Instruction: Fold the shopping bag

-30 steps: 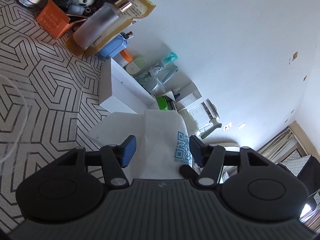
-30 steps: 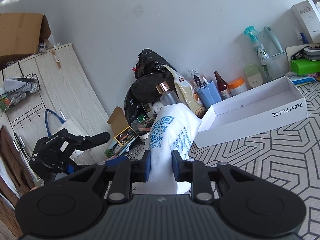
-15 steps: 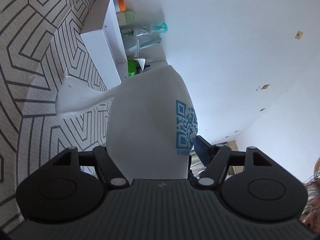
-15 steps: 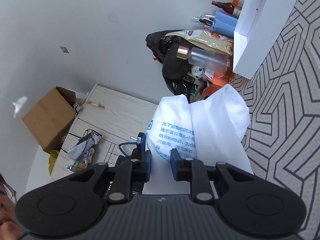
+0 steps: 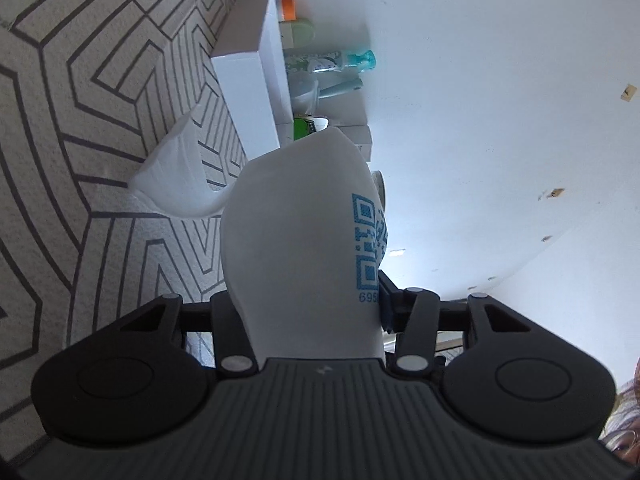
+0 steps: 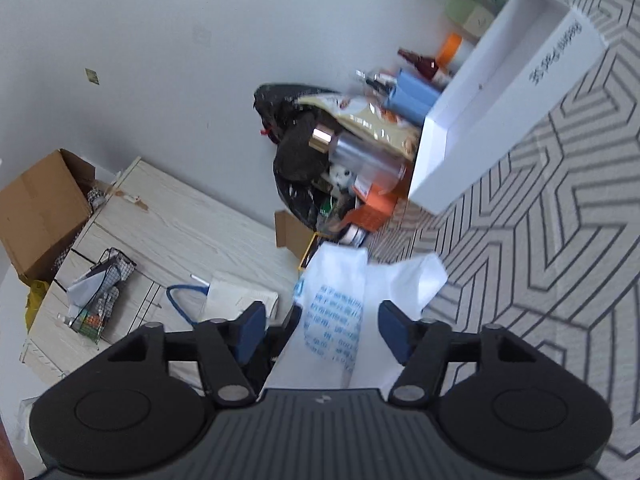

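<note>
Left claw (image 5: 308, 300) closing around bag (image 5: 300, 232); right claw (image 6: 322, 330) opening.

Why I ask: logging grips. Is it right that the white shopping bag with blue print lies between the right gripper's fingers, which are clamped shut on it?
Not quite: the right gripper is opening, and its fingers stand clear of the shopping bag between them, as the right wrist view shows.
</note>
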`<state>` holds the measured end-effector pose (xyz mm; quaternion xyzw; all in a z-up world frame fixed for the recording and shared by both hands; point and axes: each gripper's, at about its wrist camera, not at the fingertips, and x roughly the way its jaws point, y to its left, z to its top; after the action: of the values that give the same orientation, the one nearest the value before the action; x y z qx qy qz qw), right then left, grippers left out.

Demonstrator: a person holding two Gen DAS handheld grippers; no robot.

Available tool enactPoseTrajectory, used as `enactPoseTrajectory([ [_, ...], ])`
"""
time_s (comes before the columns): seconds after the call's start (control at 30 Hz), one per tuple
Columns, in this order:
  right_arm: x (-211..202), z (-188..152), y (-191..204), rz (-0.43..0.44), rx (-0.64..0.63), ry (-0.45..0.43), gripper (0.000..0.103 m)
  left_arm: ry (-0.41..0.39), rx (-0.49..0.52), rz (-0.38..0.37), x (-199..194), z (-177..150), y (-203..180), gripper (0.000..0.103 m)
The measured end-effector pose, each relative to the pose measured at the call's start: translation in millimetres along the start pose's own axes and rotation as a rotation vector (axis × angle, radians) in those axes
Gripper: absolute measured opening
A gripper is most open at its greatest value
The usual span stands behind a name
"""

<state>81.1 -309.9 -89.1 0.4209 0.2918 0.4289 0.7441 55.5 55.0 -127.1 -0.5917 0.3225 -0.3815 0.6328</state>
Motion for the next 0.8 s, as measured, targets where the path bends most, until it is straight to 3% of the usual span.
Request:
enactPoseTrajectory([
  [0.1, 3.8, 8.4, -9.4, -0.047, 0.038, 0.025, 0.082, 0.010, 0.018, -0.025, -1.3, -1.5, -7.3, 0.048],
  [0.33, 36.7, 7.0, -43.7, 0.143, 0.312, 0.120, 0.084, 0.035, 0.050, -0.051, -1.4, 0.2, -15.6, 0.048],
  [0.4, 42.0, 6.4, -47.8, 0.194, 0.368, 0.114, 0.084, 0.037, 0.067, -0.023, 0.8, -0.1, -16.9, 0.048],
  [0.47, 43.1, 9.4, -43.5, 0.205, 0.345, 0.111, 0.083, 0.038, 0.086, 0.012, 3.3, -0.6, -18.4, 0.048],
  [0.63, 49.2, 18.7, -4.5, 0.023, 0.120, 0.169, 0.083, 0.051, 0.169, 0.075, 8.8, -2.7, -27.3, 0.048],
  [0.8, 54.5, 22.4, 27.9, -0.104, -0.032, 0.232, 0.078, 0.050, 0.399, 0.229, 16.9, -14.9, -57.8, 0.048],
])
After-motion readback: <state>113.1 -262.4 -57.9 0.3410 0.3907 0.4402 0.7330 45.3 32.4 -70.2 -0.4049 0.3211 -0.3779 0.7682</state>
